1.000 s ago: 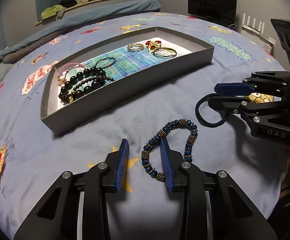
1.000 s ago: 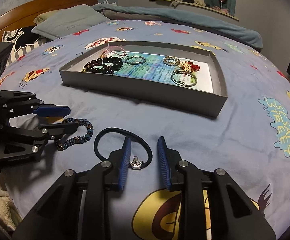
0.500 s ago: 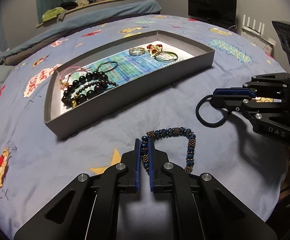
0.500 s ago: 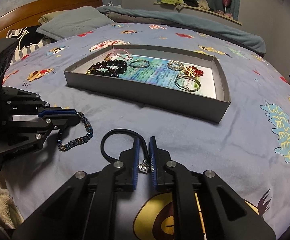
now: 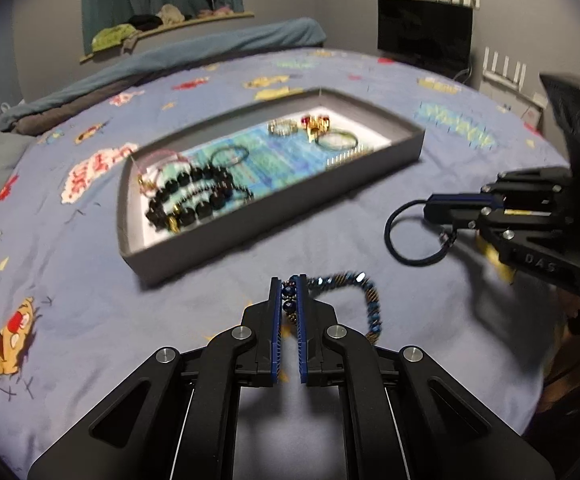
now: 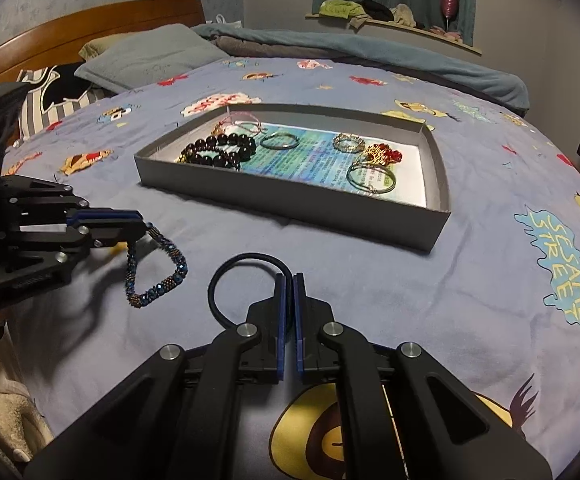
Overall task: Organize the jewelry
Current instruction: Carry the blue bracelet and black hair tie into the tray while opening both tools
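Observation:
My left gripper is shut on a blue and bronze beaded bracelet and holds it lifted above the bedspread; it also shows hanging in the right wrist view. My right gripper is shut on a black hair tie, whose loop hangs free in the left wrist view. A grey cardboard tray lies ahead, holding black bead bracelets, thin bangles, a red and gold piece and a ring-like band.
The tray rests on a blue cartoon-print bedspread. Pillows and a wooden headboard are at the far left. A dark screen stands beyond the bed.
Both grippers closed from open, the left on the beaded bracelet and the right on the hair tie, then lifted them off the bedspread.

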Demonstrator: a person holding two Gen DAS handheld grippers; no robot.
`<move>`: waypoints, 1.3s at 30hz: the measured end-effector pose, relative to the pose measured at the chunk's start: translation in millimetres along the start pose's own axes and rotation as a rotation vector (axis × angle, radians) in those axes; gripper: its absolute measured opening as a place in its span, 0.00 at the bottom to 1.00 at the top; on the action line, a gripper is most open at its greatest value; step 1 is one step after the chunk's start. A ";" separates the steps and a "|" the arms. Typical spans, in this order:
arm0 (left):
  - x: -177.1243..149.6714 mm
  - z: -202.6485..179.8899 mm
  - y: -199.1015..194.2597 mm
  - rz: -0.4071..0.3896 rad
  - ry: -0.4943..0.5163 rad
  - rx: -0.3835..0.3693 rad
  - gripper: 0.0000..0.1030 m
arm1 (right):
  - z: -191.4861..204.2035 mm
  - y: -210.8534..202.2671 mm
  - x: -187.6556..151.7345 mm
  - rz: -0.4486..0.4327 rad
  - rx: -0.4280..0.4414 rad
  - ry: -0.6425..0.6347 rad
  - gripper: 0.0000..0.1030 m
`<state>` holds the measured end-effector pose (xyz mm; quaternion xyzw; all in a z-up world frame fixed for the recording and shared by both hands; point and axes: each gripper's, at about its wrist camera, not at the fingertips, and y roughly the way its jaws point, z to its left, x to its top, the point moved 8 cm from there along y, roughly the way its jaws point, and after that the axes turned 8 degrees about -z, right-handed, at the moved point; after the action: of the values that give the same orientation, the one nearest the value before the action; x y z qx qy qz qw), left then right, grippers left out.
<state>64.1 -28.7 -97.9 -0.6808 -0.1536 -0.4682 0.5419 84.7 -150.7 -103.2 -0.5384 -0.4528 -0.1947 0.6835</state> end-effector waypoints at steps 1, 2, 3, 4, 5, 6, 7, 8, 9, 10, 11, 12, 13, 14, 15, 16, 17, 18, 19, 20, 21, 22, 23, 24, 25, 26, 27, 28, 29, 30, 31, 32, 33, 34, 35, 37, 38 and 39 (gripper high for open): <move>1.8 0.6 -2.6 -0.007 -0.009 -0.006 0.07 | -0.1 -2.2 2.2 -0.012 0.001 0.002 0.03; 4.6 1.6 -5.9 -0.016 -0.022 -0.017 0.07 | -0.1 -3.4 3.8 -0.014 -0.001 0.003 0.03; 6.6 1.5 -8.2 -0.019 -0.031 -0.024 0.07 | 0.0 -4.5 5.1 -0.016 0.002 0.007 0.03; 9.9 1.3 -10.7 -0.024 -0.037 -0.032 0.07 | 0.1 -6.2 7.8 -0.024 0.010 0.019 0.03; 12.7 0.5 -12.2 -0.029 -0.037 -0.036 0.07 | 0.2 -7.7 11.3 -0.030 0.014 0.027 0.03; 16.5 -0.6 -14.4 -0.036 -0.034 -0.042 0.07 | 0.3 -8.9 13.5 -0.035 0.011 0.026 0.03; 20.5 -1.7 -16.2 -0.043 -0.026 -0.044 0.07 | -0.3 -11.5 19.0 -0.050 0.001 0.021 0.03; 23.1 -2.2 -17.6 -0.048 -0.019 -0.039 0.07 | -1.3 -14.6 25.8 -0.068 -0.006 0.021 0.03; 27.0 -1.9 -18.7 -0.052 -0.012 -0.034 0.07 | -2.4 -16.1 29.7 -0.077 -0.011 0.021 0.03; 31.4 -1.2 -20.1 -0.055 -0.008 -0.035 0.07 | -4.8 -19.4 37.4 -0.096 -0.019 0.027 0.03; 35.6 -0.3 -21.8 -0.059 -0.005 -0.034 0.07 | -6.9 -22.5 45.2 -0.115 -0.023 0.033 0.03; 39.5 0.8 -23.6 -0.064 0.000 -0.031 0.07 | -8.8 -23.4 50.0 -0.124 -0.026 0.034 0.03; 45.5 2.5 -25.5 -0.070 0.004 -0.028 0.07 | -12.1 -24.5 58.3 -0.137 -0.037 0.035 0.03; 50.3 3.5 -26.8 -0.075 0.005 -0.027 0.07 | -15.3 -24.6 65.3 -0.147 -0.046 0.038 0.03; 56.7 4.7 -28.7 -0.085 0.007 -0.025 0.07 | -17.9 -23.7 70.9 -0.153 -0.051 0.041 0.03; 65.4 6.2 -30.1 -0.097 0.014 -0.022 0.07 | -21.7 -21.8 79.4 -0.160 -0.057 0.046 0.03; 72.2 7.1 -30.7 -0.105 0.020 -0.020 0.07 | -26.0 -19.4 87.5 -0.167 -0.068 0.048 0.03; 78.3 8.0 -31.4 -0.114 0.022 -0.017 0.07 | -29.7 -17.2 93.5 -0.172 -0.079 0.050 0.03; 87.7 9.4 -30.1 -0.120 0.028 -0.018 0.07 | -34.5 -13.8 99.9 -0.177 -0.089 0.052 0.03; 93.0 10.6 -28.5 -0.122 0.032 -0.020 0.07 | -39.6 -8.6 106.3 -0.175 -0.094 0.059 0.03; 99.4 12.0 -25.4 -0.126 0.038 -0.018 0.07 | -42.7 -4.9 109.7 -0.175 -0.098 0.066 0.03; 104.9 12.9 -21.7 -0.129 0.045 -0.015 0.07 | -47.7 1.0 114.6 -0.176 -0.105 0.078 0.03; 111.3 15.5 -15.6 -0.134 0.046 -0.010 0.07 | -52.5 6.9 117.7 -0.177 -0.113 0.091 0.03; 116.4 18.3 -8.3 -0.135 0.038 -0.007 0.07 | -56.0 10.3 118.4 -0.177 -0.122 0.101 0.03; 119.9 19.4 -0.7 -0.128 0.031 -0.012 0.07 | -60.5 18.5 118.4 -0.171 -0.126 0.116 0.03; 122.6 19.4 6.5 -0.124 0.028 -0.017 0.07 | -62.9 23.3 117.3 -0.167 -0.125 0.125 0.03; 125.5 19.0 15.3 -0.119 0.025 -0.026 0.07 | -65.3 27.1 115.6 -0.162 -0.125 0.133 0.03; 127.5 18.5 24.1 -0.113 0.019 -0.036 0.07 | -69.0 35.2 111.5 -0.149 -0.120 0.149 0.03; 128.9 17.8 31.4 -0.108 0.013 -0.041 0.07 | -71.6 41.3 108.0 -0.137 -0.113 0.162 0.03; 129.6 17.2 37.6 -0.102 0.006 -0.045 0.07 | -72.8 46.1 105.6 -0.127 -0.106 0.169 0.03; 129.6 16.3 47.3 -0.094 -0.008 -0.056 0.07 | -75.0 51.7 102.4 -0.117 -0.100 0.179 0.03; 128.5 15.2 53.7 -0.089 -0.021 -0.067 0.07 | -75.3 55.7 100.6 -0.109 -0.094 0.183 0.03; 127.2 14.5 58.3 -0.086 -0.029 -0.076 0.07 | -74.4 59.3 99.4 -0.101 -0.088 0.181 0.03; 124.7 14.2 65.1 -0.080 -0.044 -0.091 0.07 | -72.9 63.2 98.9 -0.098 -0.083 0.173 0.03; 121.9 15.0 69.0 -0.075 -0.054 -0.100 0.07 | -72.1 65.4 98.8 -0.097 -0.081 0.168 0.03; 114.0 18.9 81.4 -0.049 -0.075 -0.110 0.07 | -68.9 72.8 97.2 -0.084 -0.069 0.160 0.03; 110.6 21.2 87.4 -0.034 -0.079 -0.104 0.07 | -66.8 76.1 96.4 -0.078 -0.063 0.156 0.03; 105.9 24.6 93.3 -0.015 -0.085 -0.096 0.07 | -65.0 79.6 95.6 -0.070 -0.061 0.150 0.03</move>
<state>197.0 -72.6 -67.5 -0.7240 -0.1589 -0.4499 0.4981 220.5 -161.4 -69.2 -0.5267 -0.4128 -0.2717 0.6917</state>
